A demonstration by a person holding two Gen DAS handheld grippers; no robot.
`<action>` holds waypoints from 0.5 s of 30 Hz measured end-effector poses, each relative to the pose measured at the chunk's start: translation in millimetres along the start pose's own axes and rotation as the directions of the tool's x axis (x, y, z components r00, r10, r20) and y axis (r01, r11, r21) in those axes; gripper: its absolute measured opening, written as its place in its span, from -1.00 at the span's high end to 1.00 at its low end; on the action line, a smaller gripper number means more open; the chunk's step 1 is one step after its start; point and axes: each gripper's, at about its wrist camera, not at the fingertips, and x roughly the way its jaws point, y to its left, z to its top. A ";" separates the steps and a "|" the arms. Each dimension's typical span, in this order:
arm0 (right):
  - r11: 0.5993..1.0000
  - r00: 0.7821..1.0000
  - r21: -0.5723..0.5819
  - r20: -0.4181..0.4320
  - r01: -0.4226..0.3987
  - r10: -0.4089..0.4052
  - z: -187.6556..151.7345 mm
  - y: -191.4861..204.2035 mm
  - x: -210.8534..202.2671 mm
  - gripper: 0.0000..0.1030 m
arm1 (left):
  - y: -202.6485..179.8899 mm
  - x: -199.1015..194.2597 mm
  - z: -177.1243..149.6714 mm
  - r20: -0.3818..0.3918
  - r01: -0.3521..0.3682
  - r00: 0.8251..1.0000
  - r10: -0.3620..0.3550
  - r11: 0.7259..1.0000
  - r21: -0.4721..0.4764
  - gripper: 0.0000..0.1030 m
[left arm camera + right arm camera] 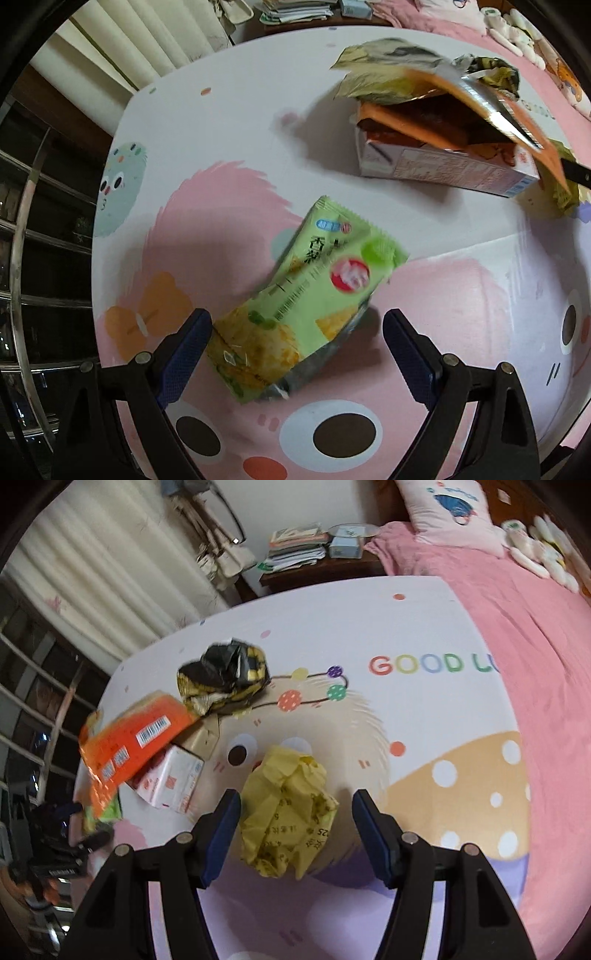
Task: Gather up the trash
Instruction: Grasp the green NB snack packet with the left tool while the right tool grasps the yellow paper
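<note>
In the left wrist view a green snack wrapper (pixel 306 306) lies on the cartoon-printed table cover (pixel 221 129). My left gripper (pixel 297 332) is open around the wrapper's near end: its left pad is at the wrapper's edge and its right pad stands clear of it. In the right wrist view a crumpled yellow paper (pixel 288 812) lies between the fingers of my open right gripper (pixel 297 805), with a gap on the right side. Further trash is piled together: an orange wrapper (pixel 136 742), a white carton (pixel 170 779) and a black-and-yellow crumpled wrapper (pixel 225 675).
The same pile shows at the far right of the left wrist view, with the orange wrapper (pixel 443 122) on the open carton (pixel 443 170). A pink bed (pixel 535 646) borders the table on the right. Behind stand a nightstand with books (pixel 295 550) and curtains (pixel 92 572).
</note>
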 end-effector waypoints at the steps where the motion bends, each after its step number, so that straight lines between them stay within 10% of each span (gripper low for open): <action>1: 1.000 1.000 -0.014 -0.008 -0.010 0.010 -1.8 1.8 2.9 0.09 | 1.3 3.1 1.1 -0.011 0.007 1.000 -0.007 1.000 -0.003 -0.80; 9: 0.996 1.000 -0.089 -0.009 -0.027 0.026 -12.6 12.3 2.5 0.25 | 15.5 14.1 9.5 -0.023 0.069 0.997 -0.070 0.996 -0.050 -0.80; 15: 0.991 0.997 -0.116 -0.031 -0.068 0.065 -28.9 25.1 -2.2 0.31 | 21.6 14.3 11.1 -0.017 0.135 0.991 -0.136 0.989 -0.062 -0.35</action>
